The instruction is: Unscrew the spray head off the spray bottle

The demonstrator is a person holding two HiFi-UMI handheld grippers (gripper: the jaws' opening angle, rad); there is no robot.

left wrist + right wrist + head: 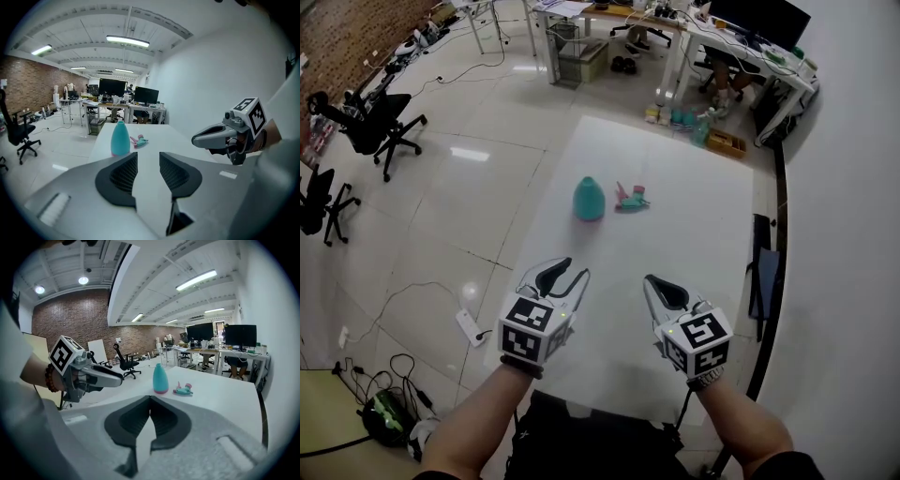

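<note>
A teal spray bottle [589, 199] stands upright, without its head, on the white table [694, 244]. Just to its right the pink and teal spray head [631, 198] lies on its side, apart from the bottle. Both grippers hover over the near part of the table, well short of these two things. My left gripper [575, 270] is open, with a clear gap between its pads and nothing in it. My right gripper [652, 281] is shut and empty. The left gripper view shows the bottle [120, 138] and the head [138, 140] beyond the jaws; the right gripper view also shows the bottle [160, 378] and the head [183, 389].
Small bottles and a yellow tray [727, 142] sit at the table's far end. Desks with monitors [759, 23] stand behind it. Black office chairs [370, 122] are on the left. A power strip [472, 326] and cables lie on the floor beside the table's left edge.
</note>
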